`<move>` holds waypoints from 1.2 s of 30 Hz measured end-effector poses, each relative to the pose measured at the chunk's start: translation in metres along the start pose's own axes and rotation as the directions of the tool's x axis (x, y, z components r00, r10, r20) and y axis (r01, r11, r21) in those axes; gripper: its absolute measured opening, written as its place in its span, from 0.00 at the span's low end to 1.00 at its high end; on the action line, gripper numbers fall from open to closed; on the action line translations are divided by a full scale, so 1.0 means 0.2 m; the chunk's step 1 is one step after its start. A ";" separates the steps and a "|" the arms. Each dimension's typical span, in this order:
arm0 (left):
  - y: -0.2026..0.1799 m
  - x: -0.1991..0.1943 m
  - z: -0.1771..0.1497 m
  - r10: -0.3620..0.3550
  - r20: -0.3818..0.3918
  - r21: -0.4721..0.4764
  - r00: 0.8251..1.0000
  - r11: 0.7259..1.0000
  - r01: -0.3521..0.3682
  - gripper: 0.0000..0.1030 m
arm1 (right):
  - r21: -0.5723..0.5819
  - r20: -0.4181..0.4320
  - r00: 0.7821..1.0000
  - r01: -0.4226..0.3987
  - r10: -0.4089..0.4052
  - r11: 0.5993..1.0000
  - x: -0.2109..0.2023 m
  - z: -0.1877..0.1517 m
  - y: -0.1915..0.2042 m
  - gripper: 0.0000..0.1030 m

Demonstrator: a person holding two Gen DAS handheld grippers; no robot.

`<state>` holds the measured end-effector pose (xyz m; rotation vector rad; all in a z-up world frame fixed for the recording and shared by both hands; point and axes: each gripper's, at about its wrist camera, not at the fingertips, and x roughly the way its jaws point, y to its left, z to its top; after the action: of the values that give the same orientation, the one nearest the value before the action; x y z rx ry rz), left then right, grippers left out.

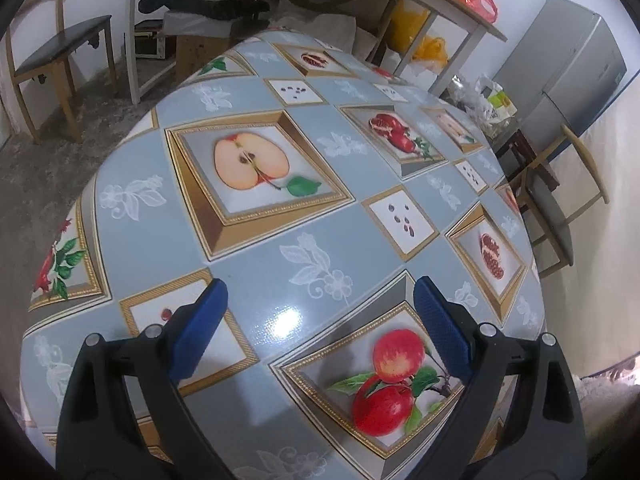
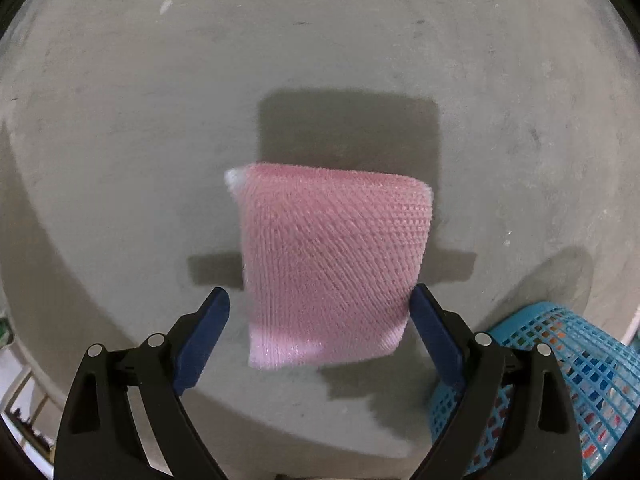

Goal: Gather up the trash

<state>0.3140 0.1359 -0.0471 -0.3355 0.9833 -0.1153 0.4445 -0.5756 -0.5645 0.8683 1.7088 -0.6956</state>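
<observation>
In the right wrist view a pink foam net sleeve (image 2: 328, 264) lies over the grey concrete floor (image 2: 160, 120), between and ahead of the blue fingers of my right gripper (image 2: 320, 300). The jaws stand wide open around it; the right pad (image 2: 434, 332) is close to its edge and the left pad (image 2: 200, 340) stands apart from it. A blue mesh trash basket (image 2: 560, 380) sits at the lower right. In the left wrist view my left gripper (image 1: 320, 292) is open and empty above a table with a fruit-print cloth (image 1: 256, 248).
Around the table in the left wrist view stand a wooden chair (image 1: 52, 64) at far left, a white-legged table (image 1: 400, 8) with bags behind, a grey fridge (image 1: 568, 64) and another chair (image 1: 560, 200) at right.
</observation>
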 end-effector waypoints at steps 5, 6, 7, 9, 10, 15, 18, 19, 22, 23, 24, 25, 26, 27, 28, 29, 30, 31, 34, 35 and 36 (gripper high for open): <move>-0.01 0.01 -0.01 0.006 -0.006 0.019 1.000 1.000 -0.005 0.87 | 0.037 0.003 1.000 -0.023 0.023 0.999 0.03 -0.03 -0.05 0.78; -0.01 0.01 -0.01 0.007 -0.007 0.018 1.000 1.000 -0.006 0.87 | 0.046 0.000 0.999 -0.034 0.034 0.998 0.05 -0.04 -0.06 0.77; 0.00 0.01 -0.01 0.005 -0.007 0.017 1.000 1.000 -0.005 0.87 | 0.058 0.007 0.999 -0.048 0.048 0.997 0.05 -0.05 -0.07 0.77; 0.00 0.01 -0.01 0.003 -0.008 0.015 1.000 1.000 -0.003 0.87 | 0.060 0.030 0.998 -0.058 0.056 0.997 0.01 -0.07 -0.07 0.74; 0.00 0.01 -0.01 0.002 -0.008 0.014 1.000 1.000 -0.002 0.87 | 0.062 0.041 0.997 -0.067 0.064 0.996 -0.01 -0.08 -0.08 0.74; 0.00 -0.01 -0.01 -0.011 0.005 0.019 1.000 1.000 0.011 0.87 | -0.021 0.114 0.927 -0.356 0.356 0.934 -0.50 -0.28 -0.12 0.73; -0.02 -0.03 -0.02 -0.033 0.020 0.032 0.999 0.999 0.032 0.87 | -0.205 0.201 0.864 -0.424 0.462 0.882 -1.01 -0.54 -0.23 0.74; -0.02 -0.04 -0.02 -0.048 0.024 0.032 0.999 0.998 0.047 0.87 | -0.266 0.242 0.851 -0.403 0.465 0.876 -1.15 -0.64 -0.29 0.74; -0.04 -0.03 -0.04 -0.094 0.016 0.021 0.995 0.995 0.093 0.87 | -0.356 0.375 0.854 -0.227 0.361 0.906 -1.46 -0.91 -0.52 0.75; -0.04 -0.03 -0.05 -0.108 0.014 0.016 0.994 0.994 0.108 0.87 | -0.342 0.392 0.866 -0.176 0.311 0.923 -1.50 -1.00 -0.62 0.75; -0.05 -0.04 -0.06 -0.127 0.016 0.012 0.992 0.992 0.126 0.87 | -0.324 0.397 0.875 -0.148 0.277 0.934 -1.52 -0.99 -0.70 0.75; -0.06 -0.05 -0.07 -0.132 0.019 0.014 0.991 0.991 0.131 0.87 | -0.306 0.396 0.887 -0.116 0.237 0.945 -1.50 -1.00 -0.79 0.75; -0.07 -0.06 -0.09 -0.134 0.023 0.019 0.991 0.991 0.134 0.87 | -0.287 0.389 0.900 -0.085 0.197 0.954 -1.45 -1.05 -0.85 0.76; -0.07 -0.08 -0.09 -0.136 0.025 0.024 0.990 0.990 0.136 0.87 | -0.273 0.380 0.909 -0.068 0.172 0.960 -1.40 -1.07 -0.91 0.76; -0.08 -0.10 -0.11 -0.135 0.026 0.033 0.990 0.990 0.134 0.87 | -0.259 0.362 0.920 -0.055 0.150 0.964 -1.31 -1.09 -0.96 0.76; -0.09 -0.13 -0.13 -0.137 0.027 0.043 0.990 0.990 0.136 0.87 | -0.256 0.349 0.926 -0.053 0.143 0.965 -1.26 -1.12 -0.97 0.76; -0.10 -0.15 -0.15 -0.140 0.026 0.054 0.990 0.989 0.138 0.87 | -0.267 0.346 0.929 -0.038 0.133 0.963 -1.21 -1.10 -0.96 0.76; -0.11 -0.17 -0.16 -0.143 0.026 0.065 0.989 0.988 0.141 0.87 | -0.277 0.344 0.933 -0.004 0.103 0.961 -1.17 -1.07 -0.93 0.78; -0.15 -0.27 -0.23 -0.153 0.032 0.101 0.988 0.984 0.149 0.87 | -0.307 0.337 0.941 0.099 0.011 0.946 -1.03 -1.03 -0.79 0.78; -0.16 -0.30 -0.26 -0.155 0.033 0.113 0.987 0.982 0.151 0.87 | -0.306 0.341 0.940 0.128 -0.017 0.943 -0.99 -1.02 -0.77 0.78; -0.19 -0.34 -0.29 -0.150 0.033 0.129 0.988 0.981 0.145 0.87 | -0.309 0.337 0.941 0.127 -0.016 0.943 -0.99 -1.03 -0.79 0.78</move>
<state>0.2309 0.1047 -0.0100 -0.2931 0.9034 -0.3032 0.2409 -0.5430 -0.3108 0.4290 1.4997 -0.5488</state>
